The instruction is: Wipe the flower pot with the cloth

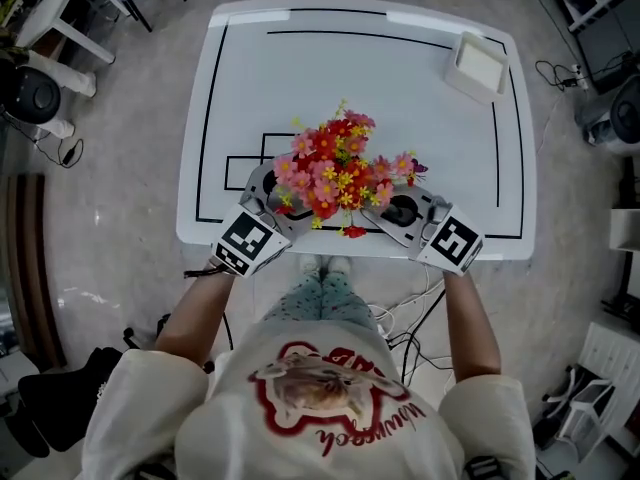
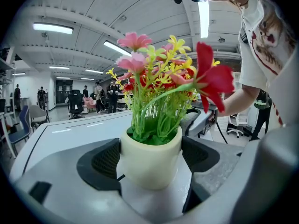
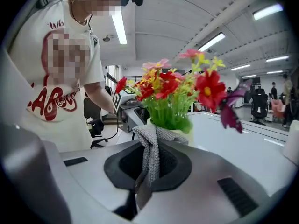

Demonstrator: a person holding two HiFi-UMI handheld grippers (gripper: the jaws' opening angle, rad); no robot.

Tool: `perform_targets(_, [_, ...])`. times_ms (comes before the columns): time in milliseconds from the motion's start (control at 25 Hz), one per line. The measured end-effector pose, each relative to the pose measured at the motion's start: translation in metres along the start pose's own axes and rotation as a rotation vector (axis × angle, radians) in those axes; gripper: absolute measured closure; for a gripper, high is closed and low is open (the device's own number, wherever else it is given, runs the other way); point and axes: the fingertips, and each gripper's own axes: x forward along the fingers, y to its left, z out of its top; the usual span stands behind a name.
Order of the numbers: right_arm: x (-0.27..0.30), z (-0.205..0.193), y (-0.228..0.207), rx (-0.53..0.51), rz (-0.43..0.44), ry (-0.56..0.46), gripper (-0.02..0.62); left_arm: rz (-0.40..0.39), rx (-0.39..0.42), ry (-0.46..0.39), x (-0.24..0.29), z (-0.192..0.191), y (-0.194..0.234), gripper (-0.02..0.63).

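The person's left forearm reaches forward and angles inward, so the left gripper point(image 1: 268, 198) meets the flower pot point(image 2: 149, 158) from its left side, tipped slightly downward. Its jaws are clamped on the pot, with a dark pad pressed against each flank of the cream wall. The pot stands upright at the near edge of the white table point(image 1: 360, 78). It holds a bunch of flowers point(image 1: 335, 173) in red, pink and yellow on green stems.

To the pot's right, the right forearm mirrors this pose, with the right gripper point(image 1: 398, 211) turned in toward the pot. Its jaws are closed together on a grey knitted cloth point(image 3: 150, 155), whose free end lies against the pot's rim. A shallow white tray point(image 1: 480, 65) sits well apart from the pot, beyond it to the right; its contents cannot be made out.
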Motion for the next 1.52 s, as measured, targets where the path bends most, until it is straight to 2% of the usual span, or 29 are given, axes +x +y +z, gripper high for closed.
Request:
perform_targets(240, [0.027,-0.005,0.027,-0.067,0.005,0.101,0.588,0.004,0.001,0.003,0.0,-0.004,0.0,0.175])
perform_targets(440, [0.027,0.007,0.034,-0.016,0.001,0.044,0.588,0.012,-0.001,-0.012,-0.003,-0.001,0.001,0.175])
perform_targets(560, [0.022,0.017,0.038,0.0,-0.007,-0.021,0.588,0.032,-0.085,-0.026,-0.019,-0.008,0.007,0.175])
perform_targets(680, [0.018,0.028,0.043,0.029,-0.011,-0.101,0.588,0.015,-0.176,-0.051,-0.039,-0.014,0.006,0.175])
perform_targets(840, [0.019,0.046,0.05,0.12,0.016,-0.217,0.588,-0.023,-0.103,-0.017,-0.062,-0.014,-0.014,0.175])
perform_targets(1080, [0.031,0.076,0.073,0.167,0.213,-0.347,0.588,-0.133,-0.005,-0.04,-0.07,0.005,-0.065,0.175])
perform_targets(1240, [0.037,0.089,0.086,0.164,0.322,-0.348,0.588,-0.171,0.0,-0.064,-0.073,0.018,-0.066,0.175])
perform_targets(1360, [0.039,0.093,0.088,0.151,0.356,-0.338,0.588,-0.229,0.041,-0.059,-0.076,0.024,-0.072,0.175])
perform_targets(1400, [0.04,0.094,0.086,0.149,0.344,-0.338,0.588,-0.227,0.064,-0.052,-0.078,0.024,-0.072,0.213])
perform_targets(1440, [0.041,0.094,0.082,0.148,0.322,-0.34,0.588,-0.217,0.081,-0.045,-0.079,0.023,-0.071,0.33])
perform_targets(1480, [0.042,0.094,0.079,0.148,0.3,-0.34,0.588,-0.208,0.083,-0.043,-0.081,0.021,-0.071,0.498])
perform_targets(1520, [0.044,0.093,0.077,0.147,0.288,-0.338,0.588,-0.207,0.076,-0.044,-0.081,0.019,-0.073,0.566])
